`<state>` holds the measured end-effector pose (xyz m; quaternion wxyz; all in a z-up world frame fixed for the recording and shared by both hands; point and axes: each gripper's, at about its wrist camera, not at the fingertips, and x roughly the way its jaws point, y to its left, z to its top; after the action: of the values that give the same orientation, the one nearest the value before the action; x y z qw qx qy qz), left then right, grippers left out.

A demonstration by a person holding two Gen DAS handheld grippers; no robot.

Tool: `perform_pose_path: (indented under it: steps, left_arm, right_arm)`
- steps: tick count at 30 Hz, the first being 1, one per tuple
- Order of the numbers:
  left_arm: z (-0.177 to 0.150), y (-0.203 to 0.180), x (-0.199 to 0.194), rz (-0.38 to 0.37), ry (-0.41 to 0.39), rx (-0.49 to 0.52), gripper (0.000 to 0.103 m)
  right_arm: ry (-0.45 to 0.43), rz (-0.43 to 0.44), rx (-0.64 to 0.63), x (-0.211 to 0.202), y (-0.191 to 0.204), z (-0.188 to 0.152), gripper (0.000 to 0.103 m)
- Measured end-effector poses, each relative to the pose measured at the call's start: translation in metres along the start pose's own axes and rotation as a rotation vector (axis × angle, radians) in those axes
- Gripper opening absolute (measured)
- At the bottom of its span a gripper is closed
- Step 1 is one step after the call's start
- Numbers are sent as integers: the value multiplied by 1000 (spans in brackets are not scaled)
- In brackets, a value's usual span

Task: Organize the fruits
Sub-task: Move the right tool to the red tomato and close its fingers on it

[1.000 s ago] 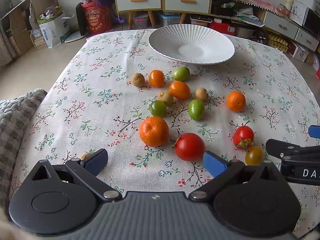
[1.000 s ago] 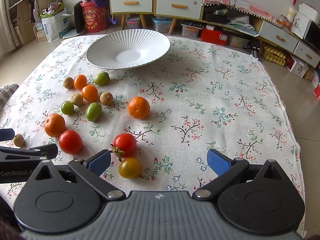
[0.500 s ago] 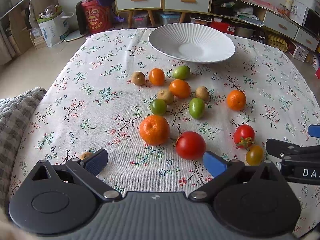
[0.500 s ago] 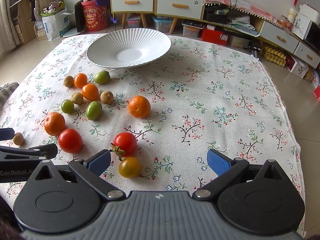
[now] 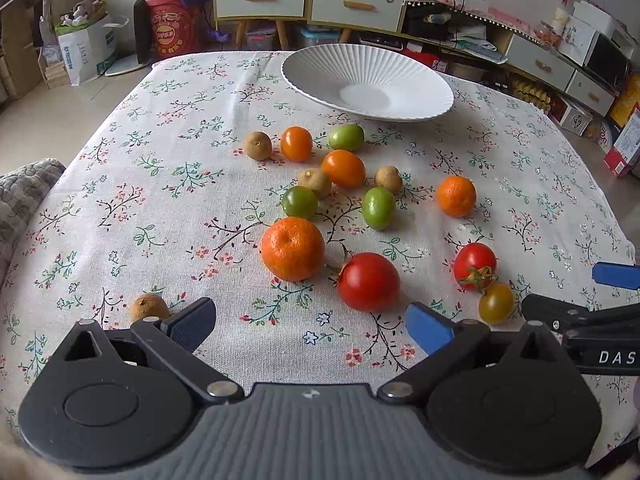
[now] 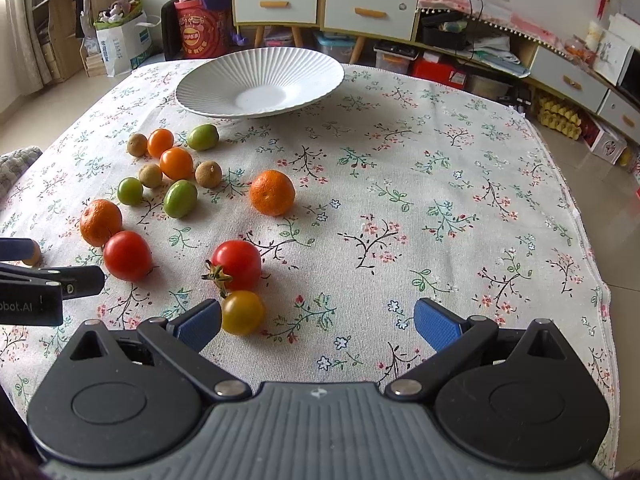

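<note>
A white ribbed plate (image 5: 368,80) stands empty at the far side of the flowered tablecloth, also in the right wrist view (image 6: 260,80). Several small fruits lie loose in front of it: a large mandarin (image 5: 293,249), a red tomato (image 5: 369,282), a stemmed red tomato (image 6: 236,265), a yellow tomato (image 6: 243,312), a second mandarin (image 6: 272,193), green, orange and brown ones. My left gripper (image 5: 310,326) is open and empty just short of the mandarin and red tomato. My right gripper (image 6: 318,320) is open and empty, its left finger beside the yellow tomato.
A brown longan (image 5: 149,307) lies by my left gripper's left finger. A grey cushion (image 5: 24,196) sits at the table's left edge. Cabinets (image 6: 324,4), boxes and bags stand on the floor behind the table. The cloth's right half (image 6: 460,200) bears no fruit.
Both grippers have edged slightly forward toward the fruits. The fruits and plate have not moved. Both stay open.
</note>
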<state>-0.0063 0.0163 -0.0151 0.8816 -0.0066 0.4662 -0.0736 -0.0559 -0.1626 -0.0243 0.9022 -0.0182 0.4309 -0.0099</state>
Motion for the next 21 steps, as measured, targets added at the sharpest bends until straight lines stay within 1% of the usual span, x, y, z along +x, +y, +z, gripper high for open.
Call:
perform_pose_path:
  steps: [4,7,10,12,16,18,21]
  left_arm:
    - [-5,6,4,-66,27,-49,98]
    - [-9,5,8,-103,40,-51,95]
    - [-13,1,12,-142,46,-36,90]
    - [-15,-2,14,-158,37,-18,85]
    - [-18,-4,17,-187,-14,10,77]
    - [-19,-3,18,-190,-38,17,73]
    - [-19,-3,21,-203,-72,31,69]
  right_arm:
    - [4,43,-19,6,0,-8,102]
    - [6,88,-8,8,-2,-11,102]
    - [3,152,12,9,-4,-14,100]
    - [-3,189,15,11,-4,-15,96]
    - [-31,221,14,14,-4,-16,88]
    - [-47,243,24,16,-7,-15,82]
    - [-53,288,50,19,-9,-11,78]
